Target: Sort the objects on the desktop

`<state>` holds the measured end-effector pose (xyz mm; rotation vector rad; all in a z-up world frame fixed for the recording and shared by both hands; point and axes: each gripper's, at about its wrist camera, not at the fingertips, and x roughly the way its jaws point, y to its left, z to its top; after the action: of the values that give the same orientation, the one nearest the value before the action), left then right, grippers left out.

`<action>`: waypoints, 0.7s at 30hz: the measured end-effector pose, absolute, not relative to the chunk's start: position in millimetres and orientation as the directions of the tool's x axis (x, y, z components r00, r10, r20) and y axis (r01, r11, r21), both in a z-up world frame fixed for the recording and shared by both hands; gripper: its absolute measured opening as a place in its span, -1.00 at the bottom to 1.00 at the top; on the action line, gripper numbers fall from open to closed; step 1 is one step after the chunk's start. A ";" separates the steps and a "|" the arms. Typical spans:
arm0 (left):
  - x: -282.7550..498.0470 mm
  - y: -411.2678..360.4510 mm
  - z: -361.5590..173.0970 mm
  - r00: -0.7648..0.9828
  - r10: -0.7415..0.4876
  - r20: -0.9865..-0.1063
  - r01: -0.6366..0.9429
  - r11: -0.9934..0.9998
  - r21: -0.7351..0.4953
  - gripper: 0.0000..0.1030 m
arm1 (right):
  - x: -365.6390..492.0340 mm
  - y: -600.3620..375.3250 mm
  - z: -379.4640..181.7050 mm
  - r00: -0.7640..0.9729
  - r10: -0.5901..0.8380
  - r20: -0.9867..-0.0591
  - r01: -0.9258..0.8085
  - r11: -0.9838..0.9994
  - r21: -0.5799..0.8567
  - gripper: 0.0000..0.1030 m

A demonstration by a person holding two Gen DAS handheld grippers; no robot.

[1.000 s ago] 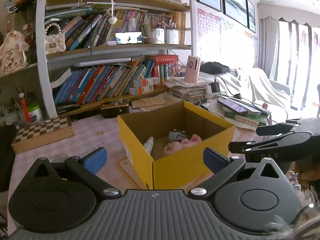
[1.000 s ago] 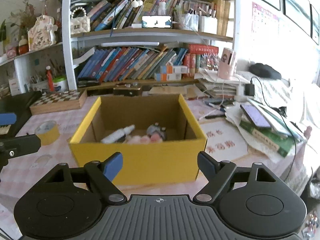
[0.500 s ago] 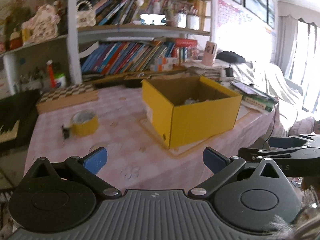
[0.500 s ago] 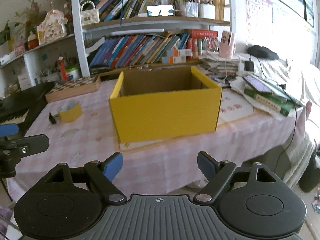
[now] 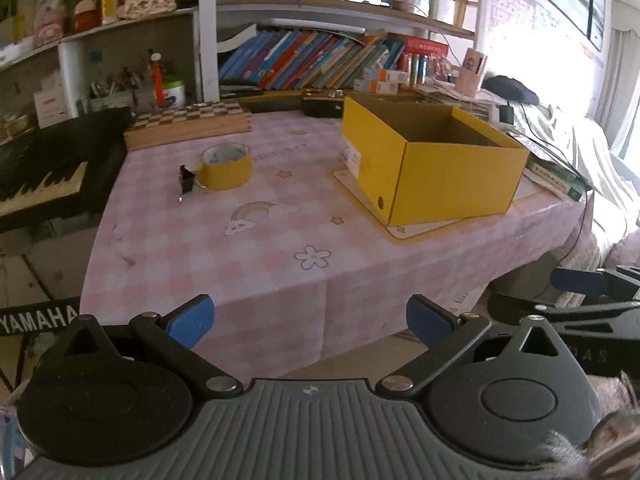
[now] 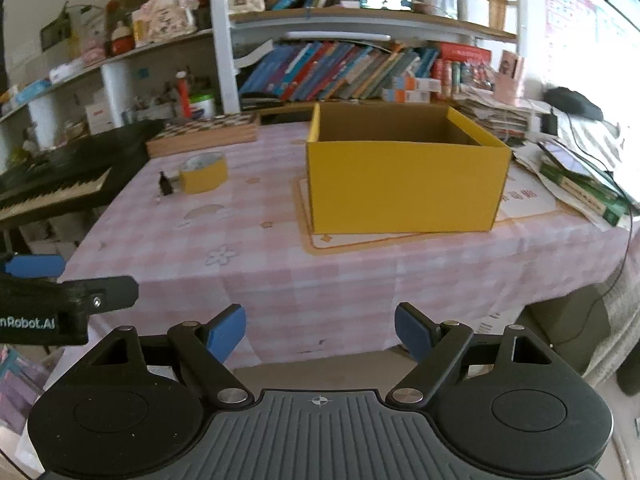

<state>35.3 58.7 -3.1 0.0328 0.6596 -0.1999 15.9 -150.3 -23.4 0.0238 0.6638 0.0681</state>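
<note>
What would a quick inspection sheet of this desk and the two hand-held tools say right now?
Surface: pink checked tablecloth, mostly bare.
Job's things: open yellow cardboard box on a mat; yellow tape roll beside a small black binder clip.
Clutter: wooden chessboard box; stacked papers and books at the table's right edge.
Grippers: left tool and right tool both open, empty, off the table's near edge.
Cables: black cable hanging over the right edge.
Surroundings: crowded bookshelf; black keyboard on the left.
</note>
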 end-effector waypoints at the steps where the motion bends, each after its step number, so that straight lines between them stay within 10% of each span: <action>1: 35.0 59.5 -2.4 0.775 -0.170 -0.608 0.187 0.982 -0.036 1.00 | 14.9 -149.1 -23.1 0.785 0.075 -0.615 -0.063 0.997 0.042 0.63; 21: 41.4 87.3 -3.6 0.784 -0.076 -0.616 0.060 0.997 -0.046 1.00 | 39.9 -120.3 -27.3 0.754 0.182 -0.631 -0.199 0.979 0.045 0.63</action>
<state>41.4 87.3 -3.6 -0.0244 0.6660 -0.0734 39.9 -120.3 -27.3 -0.0251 0.6852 0.2076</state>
